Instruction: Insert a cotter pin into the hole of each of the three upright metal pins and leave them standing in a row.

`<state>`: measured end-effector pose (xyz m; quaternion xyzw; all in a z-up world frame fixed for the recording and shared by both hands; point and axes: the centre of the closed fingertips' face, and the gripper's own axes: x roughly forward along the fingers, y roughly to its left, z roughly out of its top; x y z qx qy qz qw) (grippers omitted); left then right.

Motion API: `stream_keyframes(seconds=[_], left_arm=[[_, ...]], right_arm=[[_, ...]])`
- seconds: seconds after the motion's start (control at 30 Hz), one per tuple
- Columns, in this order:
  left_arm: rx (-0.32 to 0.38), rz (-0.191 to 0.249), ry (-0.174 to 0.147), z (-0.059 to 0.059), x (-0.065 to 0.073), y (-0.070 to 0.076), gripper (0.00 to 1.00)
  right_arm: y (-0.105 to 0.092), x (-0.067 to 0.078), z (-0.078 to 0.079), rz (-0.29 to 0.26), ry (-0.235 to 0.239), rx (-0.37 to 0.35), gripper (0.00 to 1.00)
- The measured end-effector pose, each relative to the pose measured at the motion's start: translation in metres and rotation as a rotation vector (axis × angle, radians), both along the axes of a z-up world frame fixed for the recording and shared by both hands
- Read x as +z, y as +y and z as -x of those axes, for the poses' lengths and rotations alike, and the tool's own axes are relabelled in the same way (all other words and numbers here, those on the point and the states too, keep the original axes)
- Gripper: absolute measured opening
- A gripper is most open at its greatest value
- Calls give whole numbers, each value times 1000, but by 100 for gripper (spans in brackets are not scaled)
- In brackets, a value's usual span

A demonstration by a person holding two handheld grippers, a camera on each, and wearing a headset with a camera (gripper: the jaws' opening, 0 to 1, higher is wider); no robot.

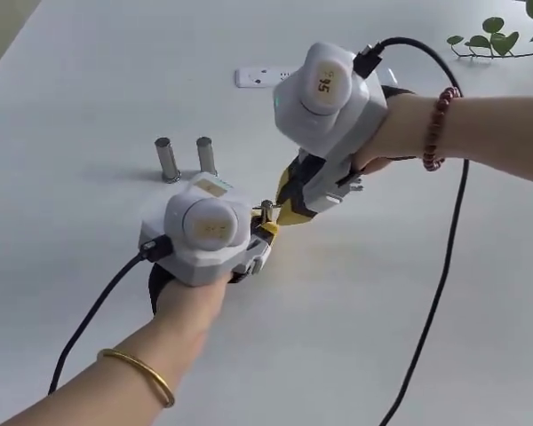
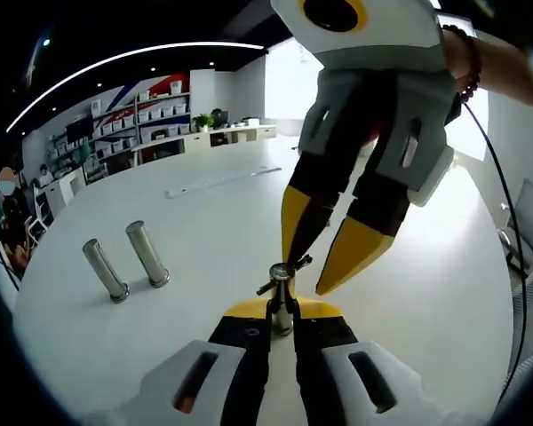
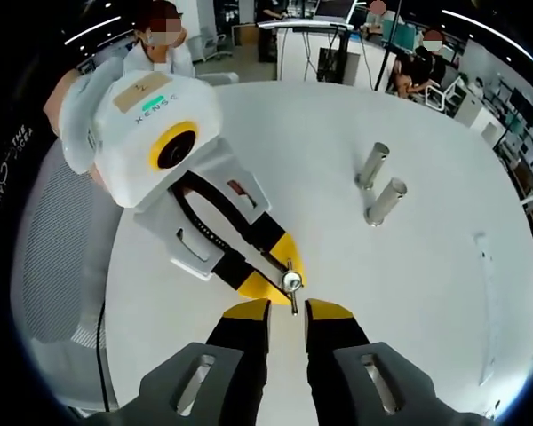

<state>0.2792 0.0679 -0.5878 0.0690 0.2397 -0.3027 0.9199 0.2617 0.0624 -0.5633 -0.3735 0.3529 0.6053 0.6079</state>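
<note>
Closest to the person, the left tool [image 2: 282,311] is clamped on the lower part of a metal pin [image 2: 282,288], holding it upright just above the table [image 2: 204,222]. A thin cotter pin [image 2: 295,266] lies crosswise at the head of this held pin, seemingly already in the hole. Its long axis is roughly level, and one end points up toward the right tool [image 3: 290,311]. That tool reaches in from the far side with its yellow tips apart, just beside that end. I cannot tell whether either tip touches it. The right tool is therefore the nearer one for any last push, and that push would have to run along the cotter pin's own line, across the upright pin. Farther out and to the left, the left standing pin [image 1: 166,160] and the right standing pin [image 1: 206,155] stand close together on the table. The spot for the third pin is probably beside them. A power strip [image 1: 262,77] lies beyond.
</note>
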Motion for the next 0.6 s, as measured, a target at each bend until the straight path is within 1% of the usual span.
stream_keyframes(seconds=[0.07, 0.13, 0.27, 0.4, 0.6], left_arm=[[-1, -4, -1, 0, 0, 0, 7], [-2, -4, -3, 0, 0, 0, 7], [-2, -3, -2, 0, 0, 1, 7], [-5, 0, -3, 1, 0, 1, 7], [-1, 4, -3, 1, -1, 1, 7]], right_arm=[[-3, 1, 0, -7, 7, -24, 9], [-4, 1, 0, -12, -2, -25, 5], [-3, 2, 0, -24, 3, -41, 0], [-1, 1, -2, -25, -10, -37, 0], [3, 1, -1, -30, -10, -32, 0]])
